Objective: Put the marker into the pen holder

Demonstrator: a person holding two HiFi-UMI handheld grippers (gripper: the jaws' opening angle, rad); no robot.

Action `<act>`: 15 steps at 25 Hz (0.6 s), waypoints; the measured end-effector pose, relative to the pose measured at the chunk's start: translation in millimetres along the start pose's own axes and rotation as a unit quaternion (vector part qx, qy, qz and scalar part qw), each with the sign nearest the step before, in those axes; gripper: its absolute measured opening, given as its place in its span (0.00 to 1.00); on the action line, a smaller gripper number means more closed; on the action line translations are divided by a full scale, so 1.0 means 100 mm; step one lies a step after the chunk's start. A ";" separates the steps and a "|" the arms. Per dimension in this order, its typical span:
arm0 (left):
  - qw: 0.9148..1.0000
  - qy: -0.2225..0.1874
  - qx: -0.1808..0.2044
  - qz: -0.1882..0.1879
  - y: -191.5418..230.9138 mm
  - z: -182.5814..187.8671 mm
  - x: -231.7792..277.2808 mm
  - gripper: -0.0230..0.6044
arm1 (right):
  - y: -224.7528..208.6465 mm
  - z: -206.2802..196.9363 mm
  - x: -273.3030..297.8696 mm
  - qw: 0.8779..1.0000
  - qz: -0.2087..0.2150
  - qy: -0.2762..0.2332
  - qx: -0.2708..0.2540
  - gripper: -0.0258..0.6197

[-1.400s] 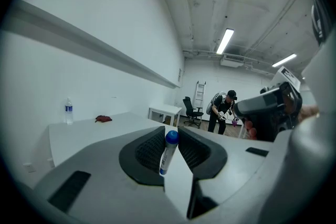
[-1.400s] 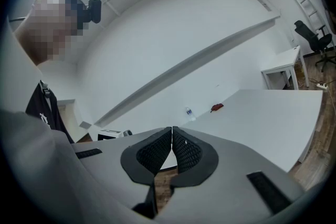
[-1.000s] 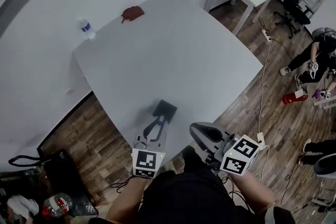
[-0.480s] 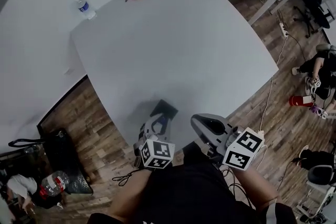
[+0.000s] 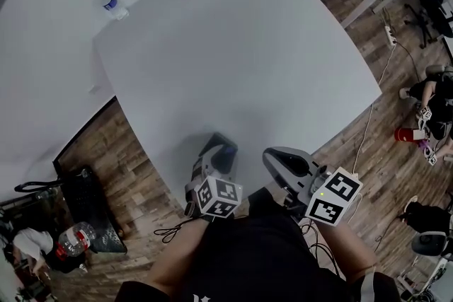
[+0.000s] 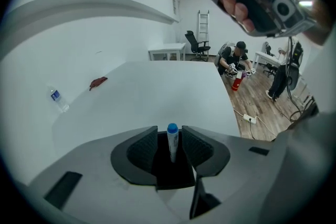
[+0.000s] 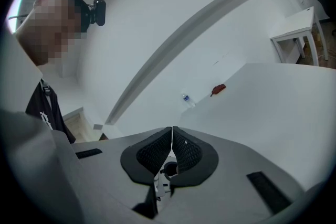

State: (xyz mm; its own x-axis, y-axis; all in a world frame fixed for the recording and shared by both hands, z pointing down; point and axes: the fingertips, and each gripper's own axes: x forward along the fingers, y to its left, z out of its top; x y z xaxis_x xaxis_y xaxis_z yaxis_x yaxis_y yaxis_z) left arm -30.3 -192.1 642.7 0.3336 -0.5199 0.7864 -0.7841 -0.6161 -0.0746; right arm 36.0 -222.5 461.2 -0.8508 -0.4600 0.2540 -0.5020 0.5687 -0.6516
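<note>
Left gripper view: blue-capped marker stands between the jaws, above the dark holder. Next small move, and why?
Probably draw the left gripper straight back along its own jaws, with no sideways drift. Its jaws are opening and a gap shows on each side of the marker, which stands upright in the pen holder. The drop looks done, and a sideways move could tip it.

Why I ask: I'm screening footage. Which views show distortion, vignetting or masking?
Head view: fisheye bows the table edges, lighting even and soft. Left gripper view: dark round vignette, marker sharp. Right gripper view: same vignette, mosaic patch at upper left.
</note>
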 end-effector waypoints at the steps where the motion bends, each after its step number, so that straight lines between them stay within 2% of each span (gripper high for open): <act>1: 1.000 -0.002 0.001 -0.001 0.00 0.02 -0.01 0.24 | -0.01 0.01 0.00 1.000 0.001 -0.001 0.000 0.07; 8: 1.000 -0.028 -0.014 0.004 0.02 0.10 -0.27 0.24 | 0.09 -0.05 0.14 1.000 0.016 0.005 -0.016 0.07; 13: 0.997 -0.072 -0.025 0.002 0.06 0.26 -0.52 0.23 | 0.19 -0.16 0.24 0.999 0.014 0.016 -0.044 0.07; 15: 0.995 -0.095 -0.031 0.000 0.07 0.34 -0.65 0.18 | 0.24 -0.22 0.25 0.998 0.009 0.020 -0.055 0.06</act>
State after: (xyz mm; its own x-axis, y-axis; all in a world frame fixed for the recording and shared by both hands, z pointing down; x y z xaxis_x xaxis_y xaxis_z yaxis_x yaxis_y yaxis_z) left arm -39.8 -182.3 570.4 0.4212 -0.6267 0.6557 -0.8134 -0.5807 -0.0326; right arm -0.8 -205.3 467.5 -0.8643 -0.4231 0.2720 -0.4985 0.6487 -0.5751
